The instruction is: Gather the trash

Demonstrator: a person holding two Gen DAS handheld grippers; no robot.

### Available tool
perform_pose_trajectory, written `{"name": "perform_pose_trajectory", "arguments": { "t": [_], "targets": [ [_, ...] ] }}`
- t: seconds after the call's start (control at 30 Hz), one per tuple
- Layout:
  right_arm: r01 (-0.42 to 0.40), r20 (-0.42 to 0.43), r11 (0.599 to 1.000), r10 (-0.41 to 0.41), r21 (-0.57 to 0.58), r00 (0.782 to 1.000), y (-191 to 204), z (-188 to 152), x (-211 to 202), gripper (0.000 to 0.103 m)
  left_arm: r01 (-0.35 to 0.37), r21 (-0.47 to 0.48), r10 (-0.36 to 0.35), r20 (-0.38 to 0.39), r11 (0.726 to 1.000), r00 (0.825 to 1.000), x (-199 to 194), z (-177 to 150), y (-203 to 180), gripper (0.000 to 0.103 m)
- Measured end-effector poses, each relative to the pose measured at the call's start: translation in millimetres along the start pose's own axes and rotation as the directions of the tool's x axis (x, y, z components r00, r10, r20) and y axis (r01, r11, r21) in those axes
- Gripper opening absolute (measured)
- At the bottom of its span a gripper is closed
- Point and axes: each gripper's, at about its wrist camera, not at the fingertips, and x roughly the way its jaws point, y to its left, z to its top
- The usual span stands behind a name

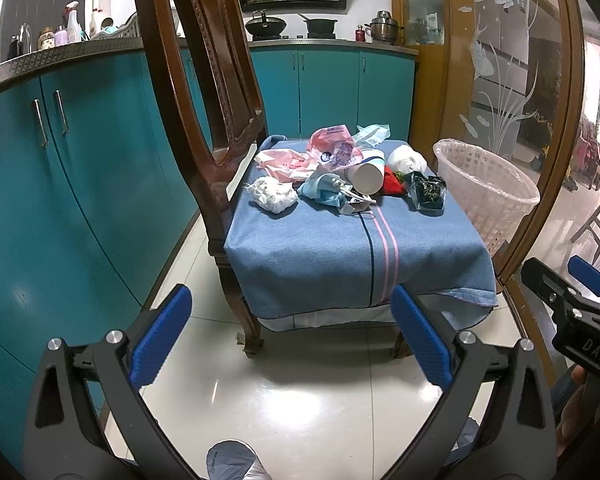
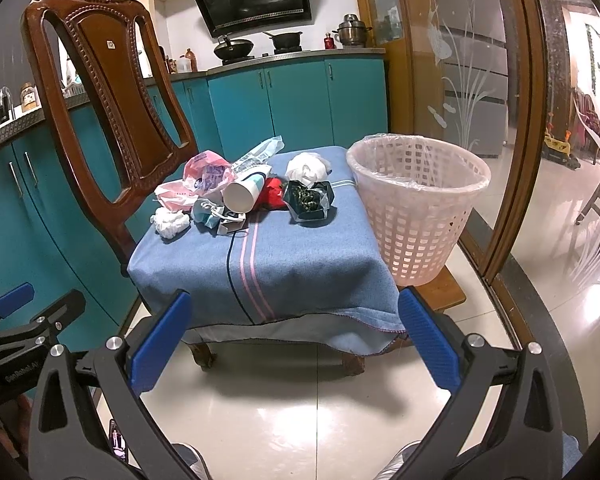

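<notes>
Trash lies piled on a blue cloth over a chair seat: a white paper cup, pink plastic bags, a crumpled white tissue, a blue face mask, a red wrapper, a dark clear bag and a white wad. A white lined basket stands right of the seat. My left gripper and right gripper are open, empty, well short of the chair.
The wooden chair back rises at the left. Teal cabinets run along the left and back. A glass door with a wooden frame stands right. The basket rests on a low wooden stool. The floor is glossy tile.
</notes>
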Motion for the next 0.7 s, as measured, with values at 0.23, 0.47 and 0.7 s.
{"name": "perform_pose_trajectory", "arguments": {
  "t": [0.23, 0.47, 0.7],
  "targets": [
    [0.001, 0.0, 1.0, -0.001, -0.004, 1.0, 1.5, 0.5, 0.6, 0.1, 0.0, -0.004, 0.0, -0.001, 1.0, 1.0, -2.0, -1.6, -0.6, 0.099],
    [0.001, -0.001, 1.0, -0.001, -0.007, 1.0, 2.4, 0.1, 1.0, 0.1, 0.007, -0.003, -0.007, -0.005, 1.0, 1.0, -1.6, -2.8, 0.2, 0.099],
    [0.001, -0.003, 1.0, -0.001, -0.012, 1.0, 3.4, 0.2, 1.5, 0.1, 0.007, -0.001, -0.007, -0.008, 1.0, 1.0, -1.7, -3.6, 2.3, 0.099]
  ]
}}
